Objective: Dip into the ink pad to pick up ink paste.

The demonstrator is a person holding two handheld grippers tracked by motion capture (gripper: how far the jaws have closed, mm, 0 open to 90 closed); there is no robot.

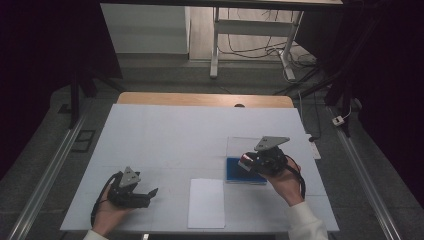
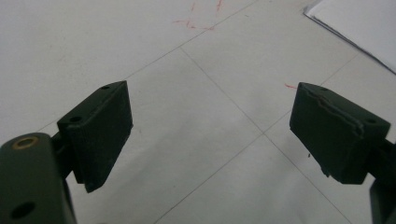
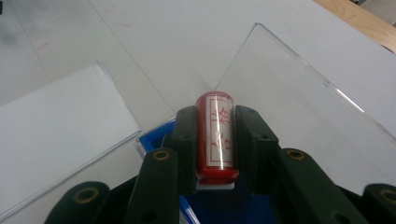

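Note:
My right gripper (image 1: 250,162) is shut on a red cylindrical stamp (image 3: 215,135) with red characters on its white label. It holds the stamp just above a blue ink pad (image 1: 244,174), whose edge (image 3: 150,140) shows under the jaws. The pad's clear lid (image 3: 299,107) stands open behind it. A white sheet of paper (image 1: 206,202) lies left of the pad near the front edge of the table. My left gripper (image 1: 150,195) rests low at the front left, jaws wide open with nothing between them (image 2: 210,135), pointing toward the paper's corner (image 2: 359,23).
A white mat (image 1: 165,135) covers the wooden table (image 1: 205,99). Faint red pen marks (image 2: 196,18) and thin seam lines cross the mat. Beyond the table are a white desk frame (image 1: 250,30), floor cables and dark curtains on both sides.

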